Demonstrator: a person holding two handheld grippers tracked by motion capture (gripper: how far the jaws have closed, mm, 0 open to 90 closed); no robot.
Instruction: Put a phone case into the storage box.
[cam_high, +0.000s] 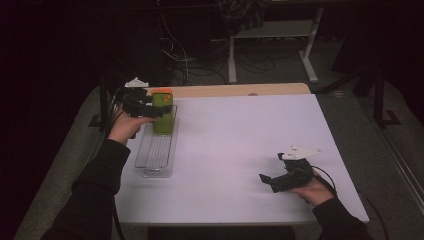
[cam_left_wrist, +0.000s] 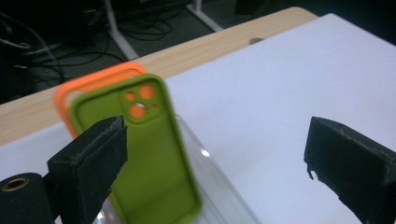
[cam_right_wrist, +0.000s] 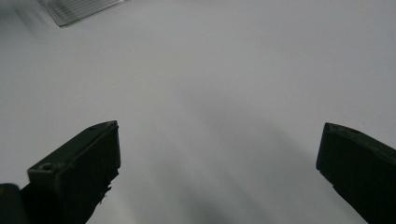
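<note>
A green phone case (cam_high: 163, 112) (cam_left_wrist: 149, 154) stands upright in the far end of a clear ridged tray (cam_high: 157, 150), and an orange phone case (cam_high: 162, 92) (cam_left_wrist: 93, 84) stands right behind it. My left gripper (cam_high: 152, 111) (cam_left_wrist: 215, 172) is open at the green case, whose edge lies beside the left jaw, with the jaws wide apart. My right gripper (cam_high: 269, 181) (cam_right_wrist: 215, 168) is open low over the white table (cam_high: 240, 150) at the front right, with nothing between its jaws.
A corner of the clear tray (cam_right_wrist: 79, 9) shows at the top left of the right gripper view. A strip of wooden table edge (cam_high: 235, 90) (cam_left_wrist: 210, 42) runs behind the white surface. Desk legs and cables (cam_high: 250, 55) lie on the dark floor beyond.
</note>
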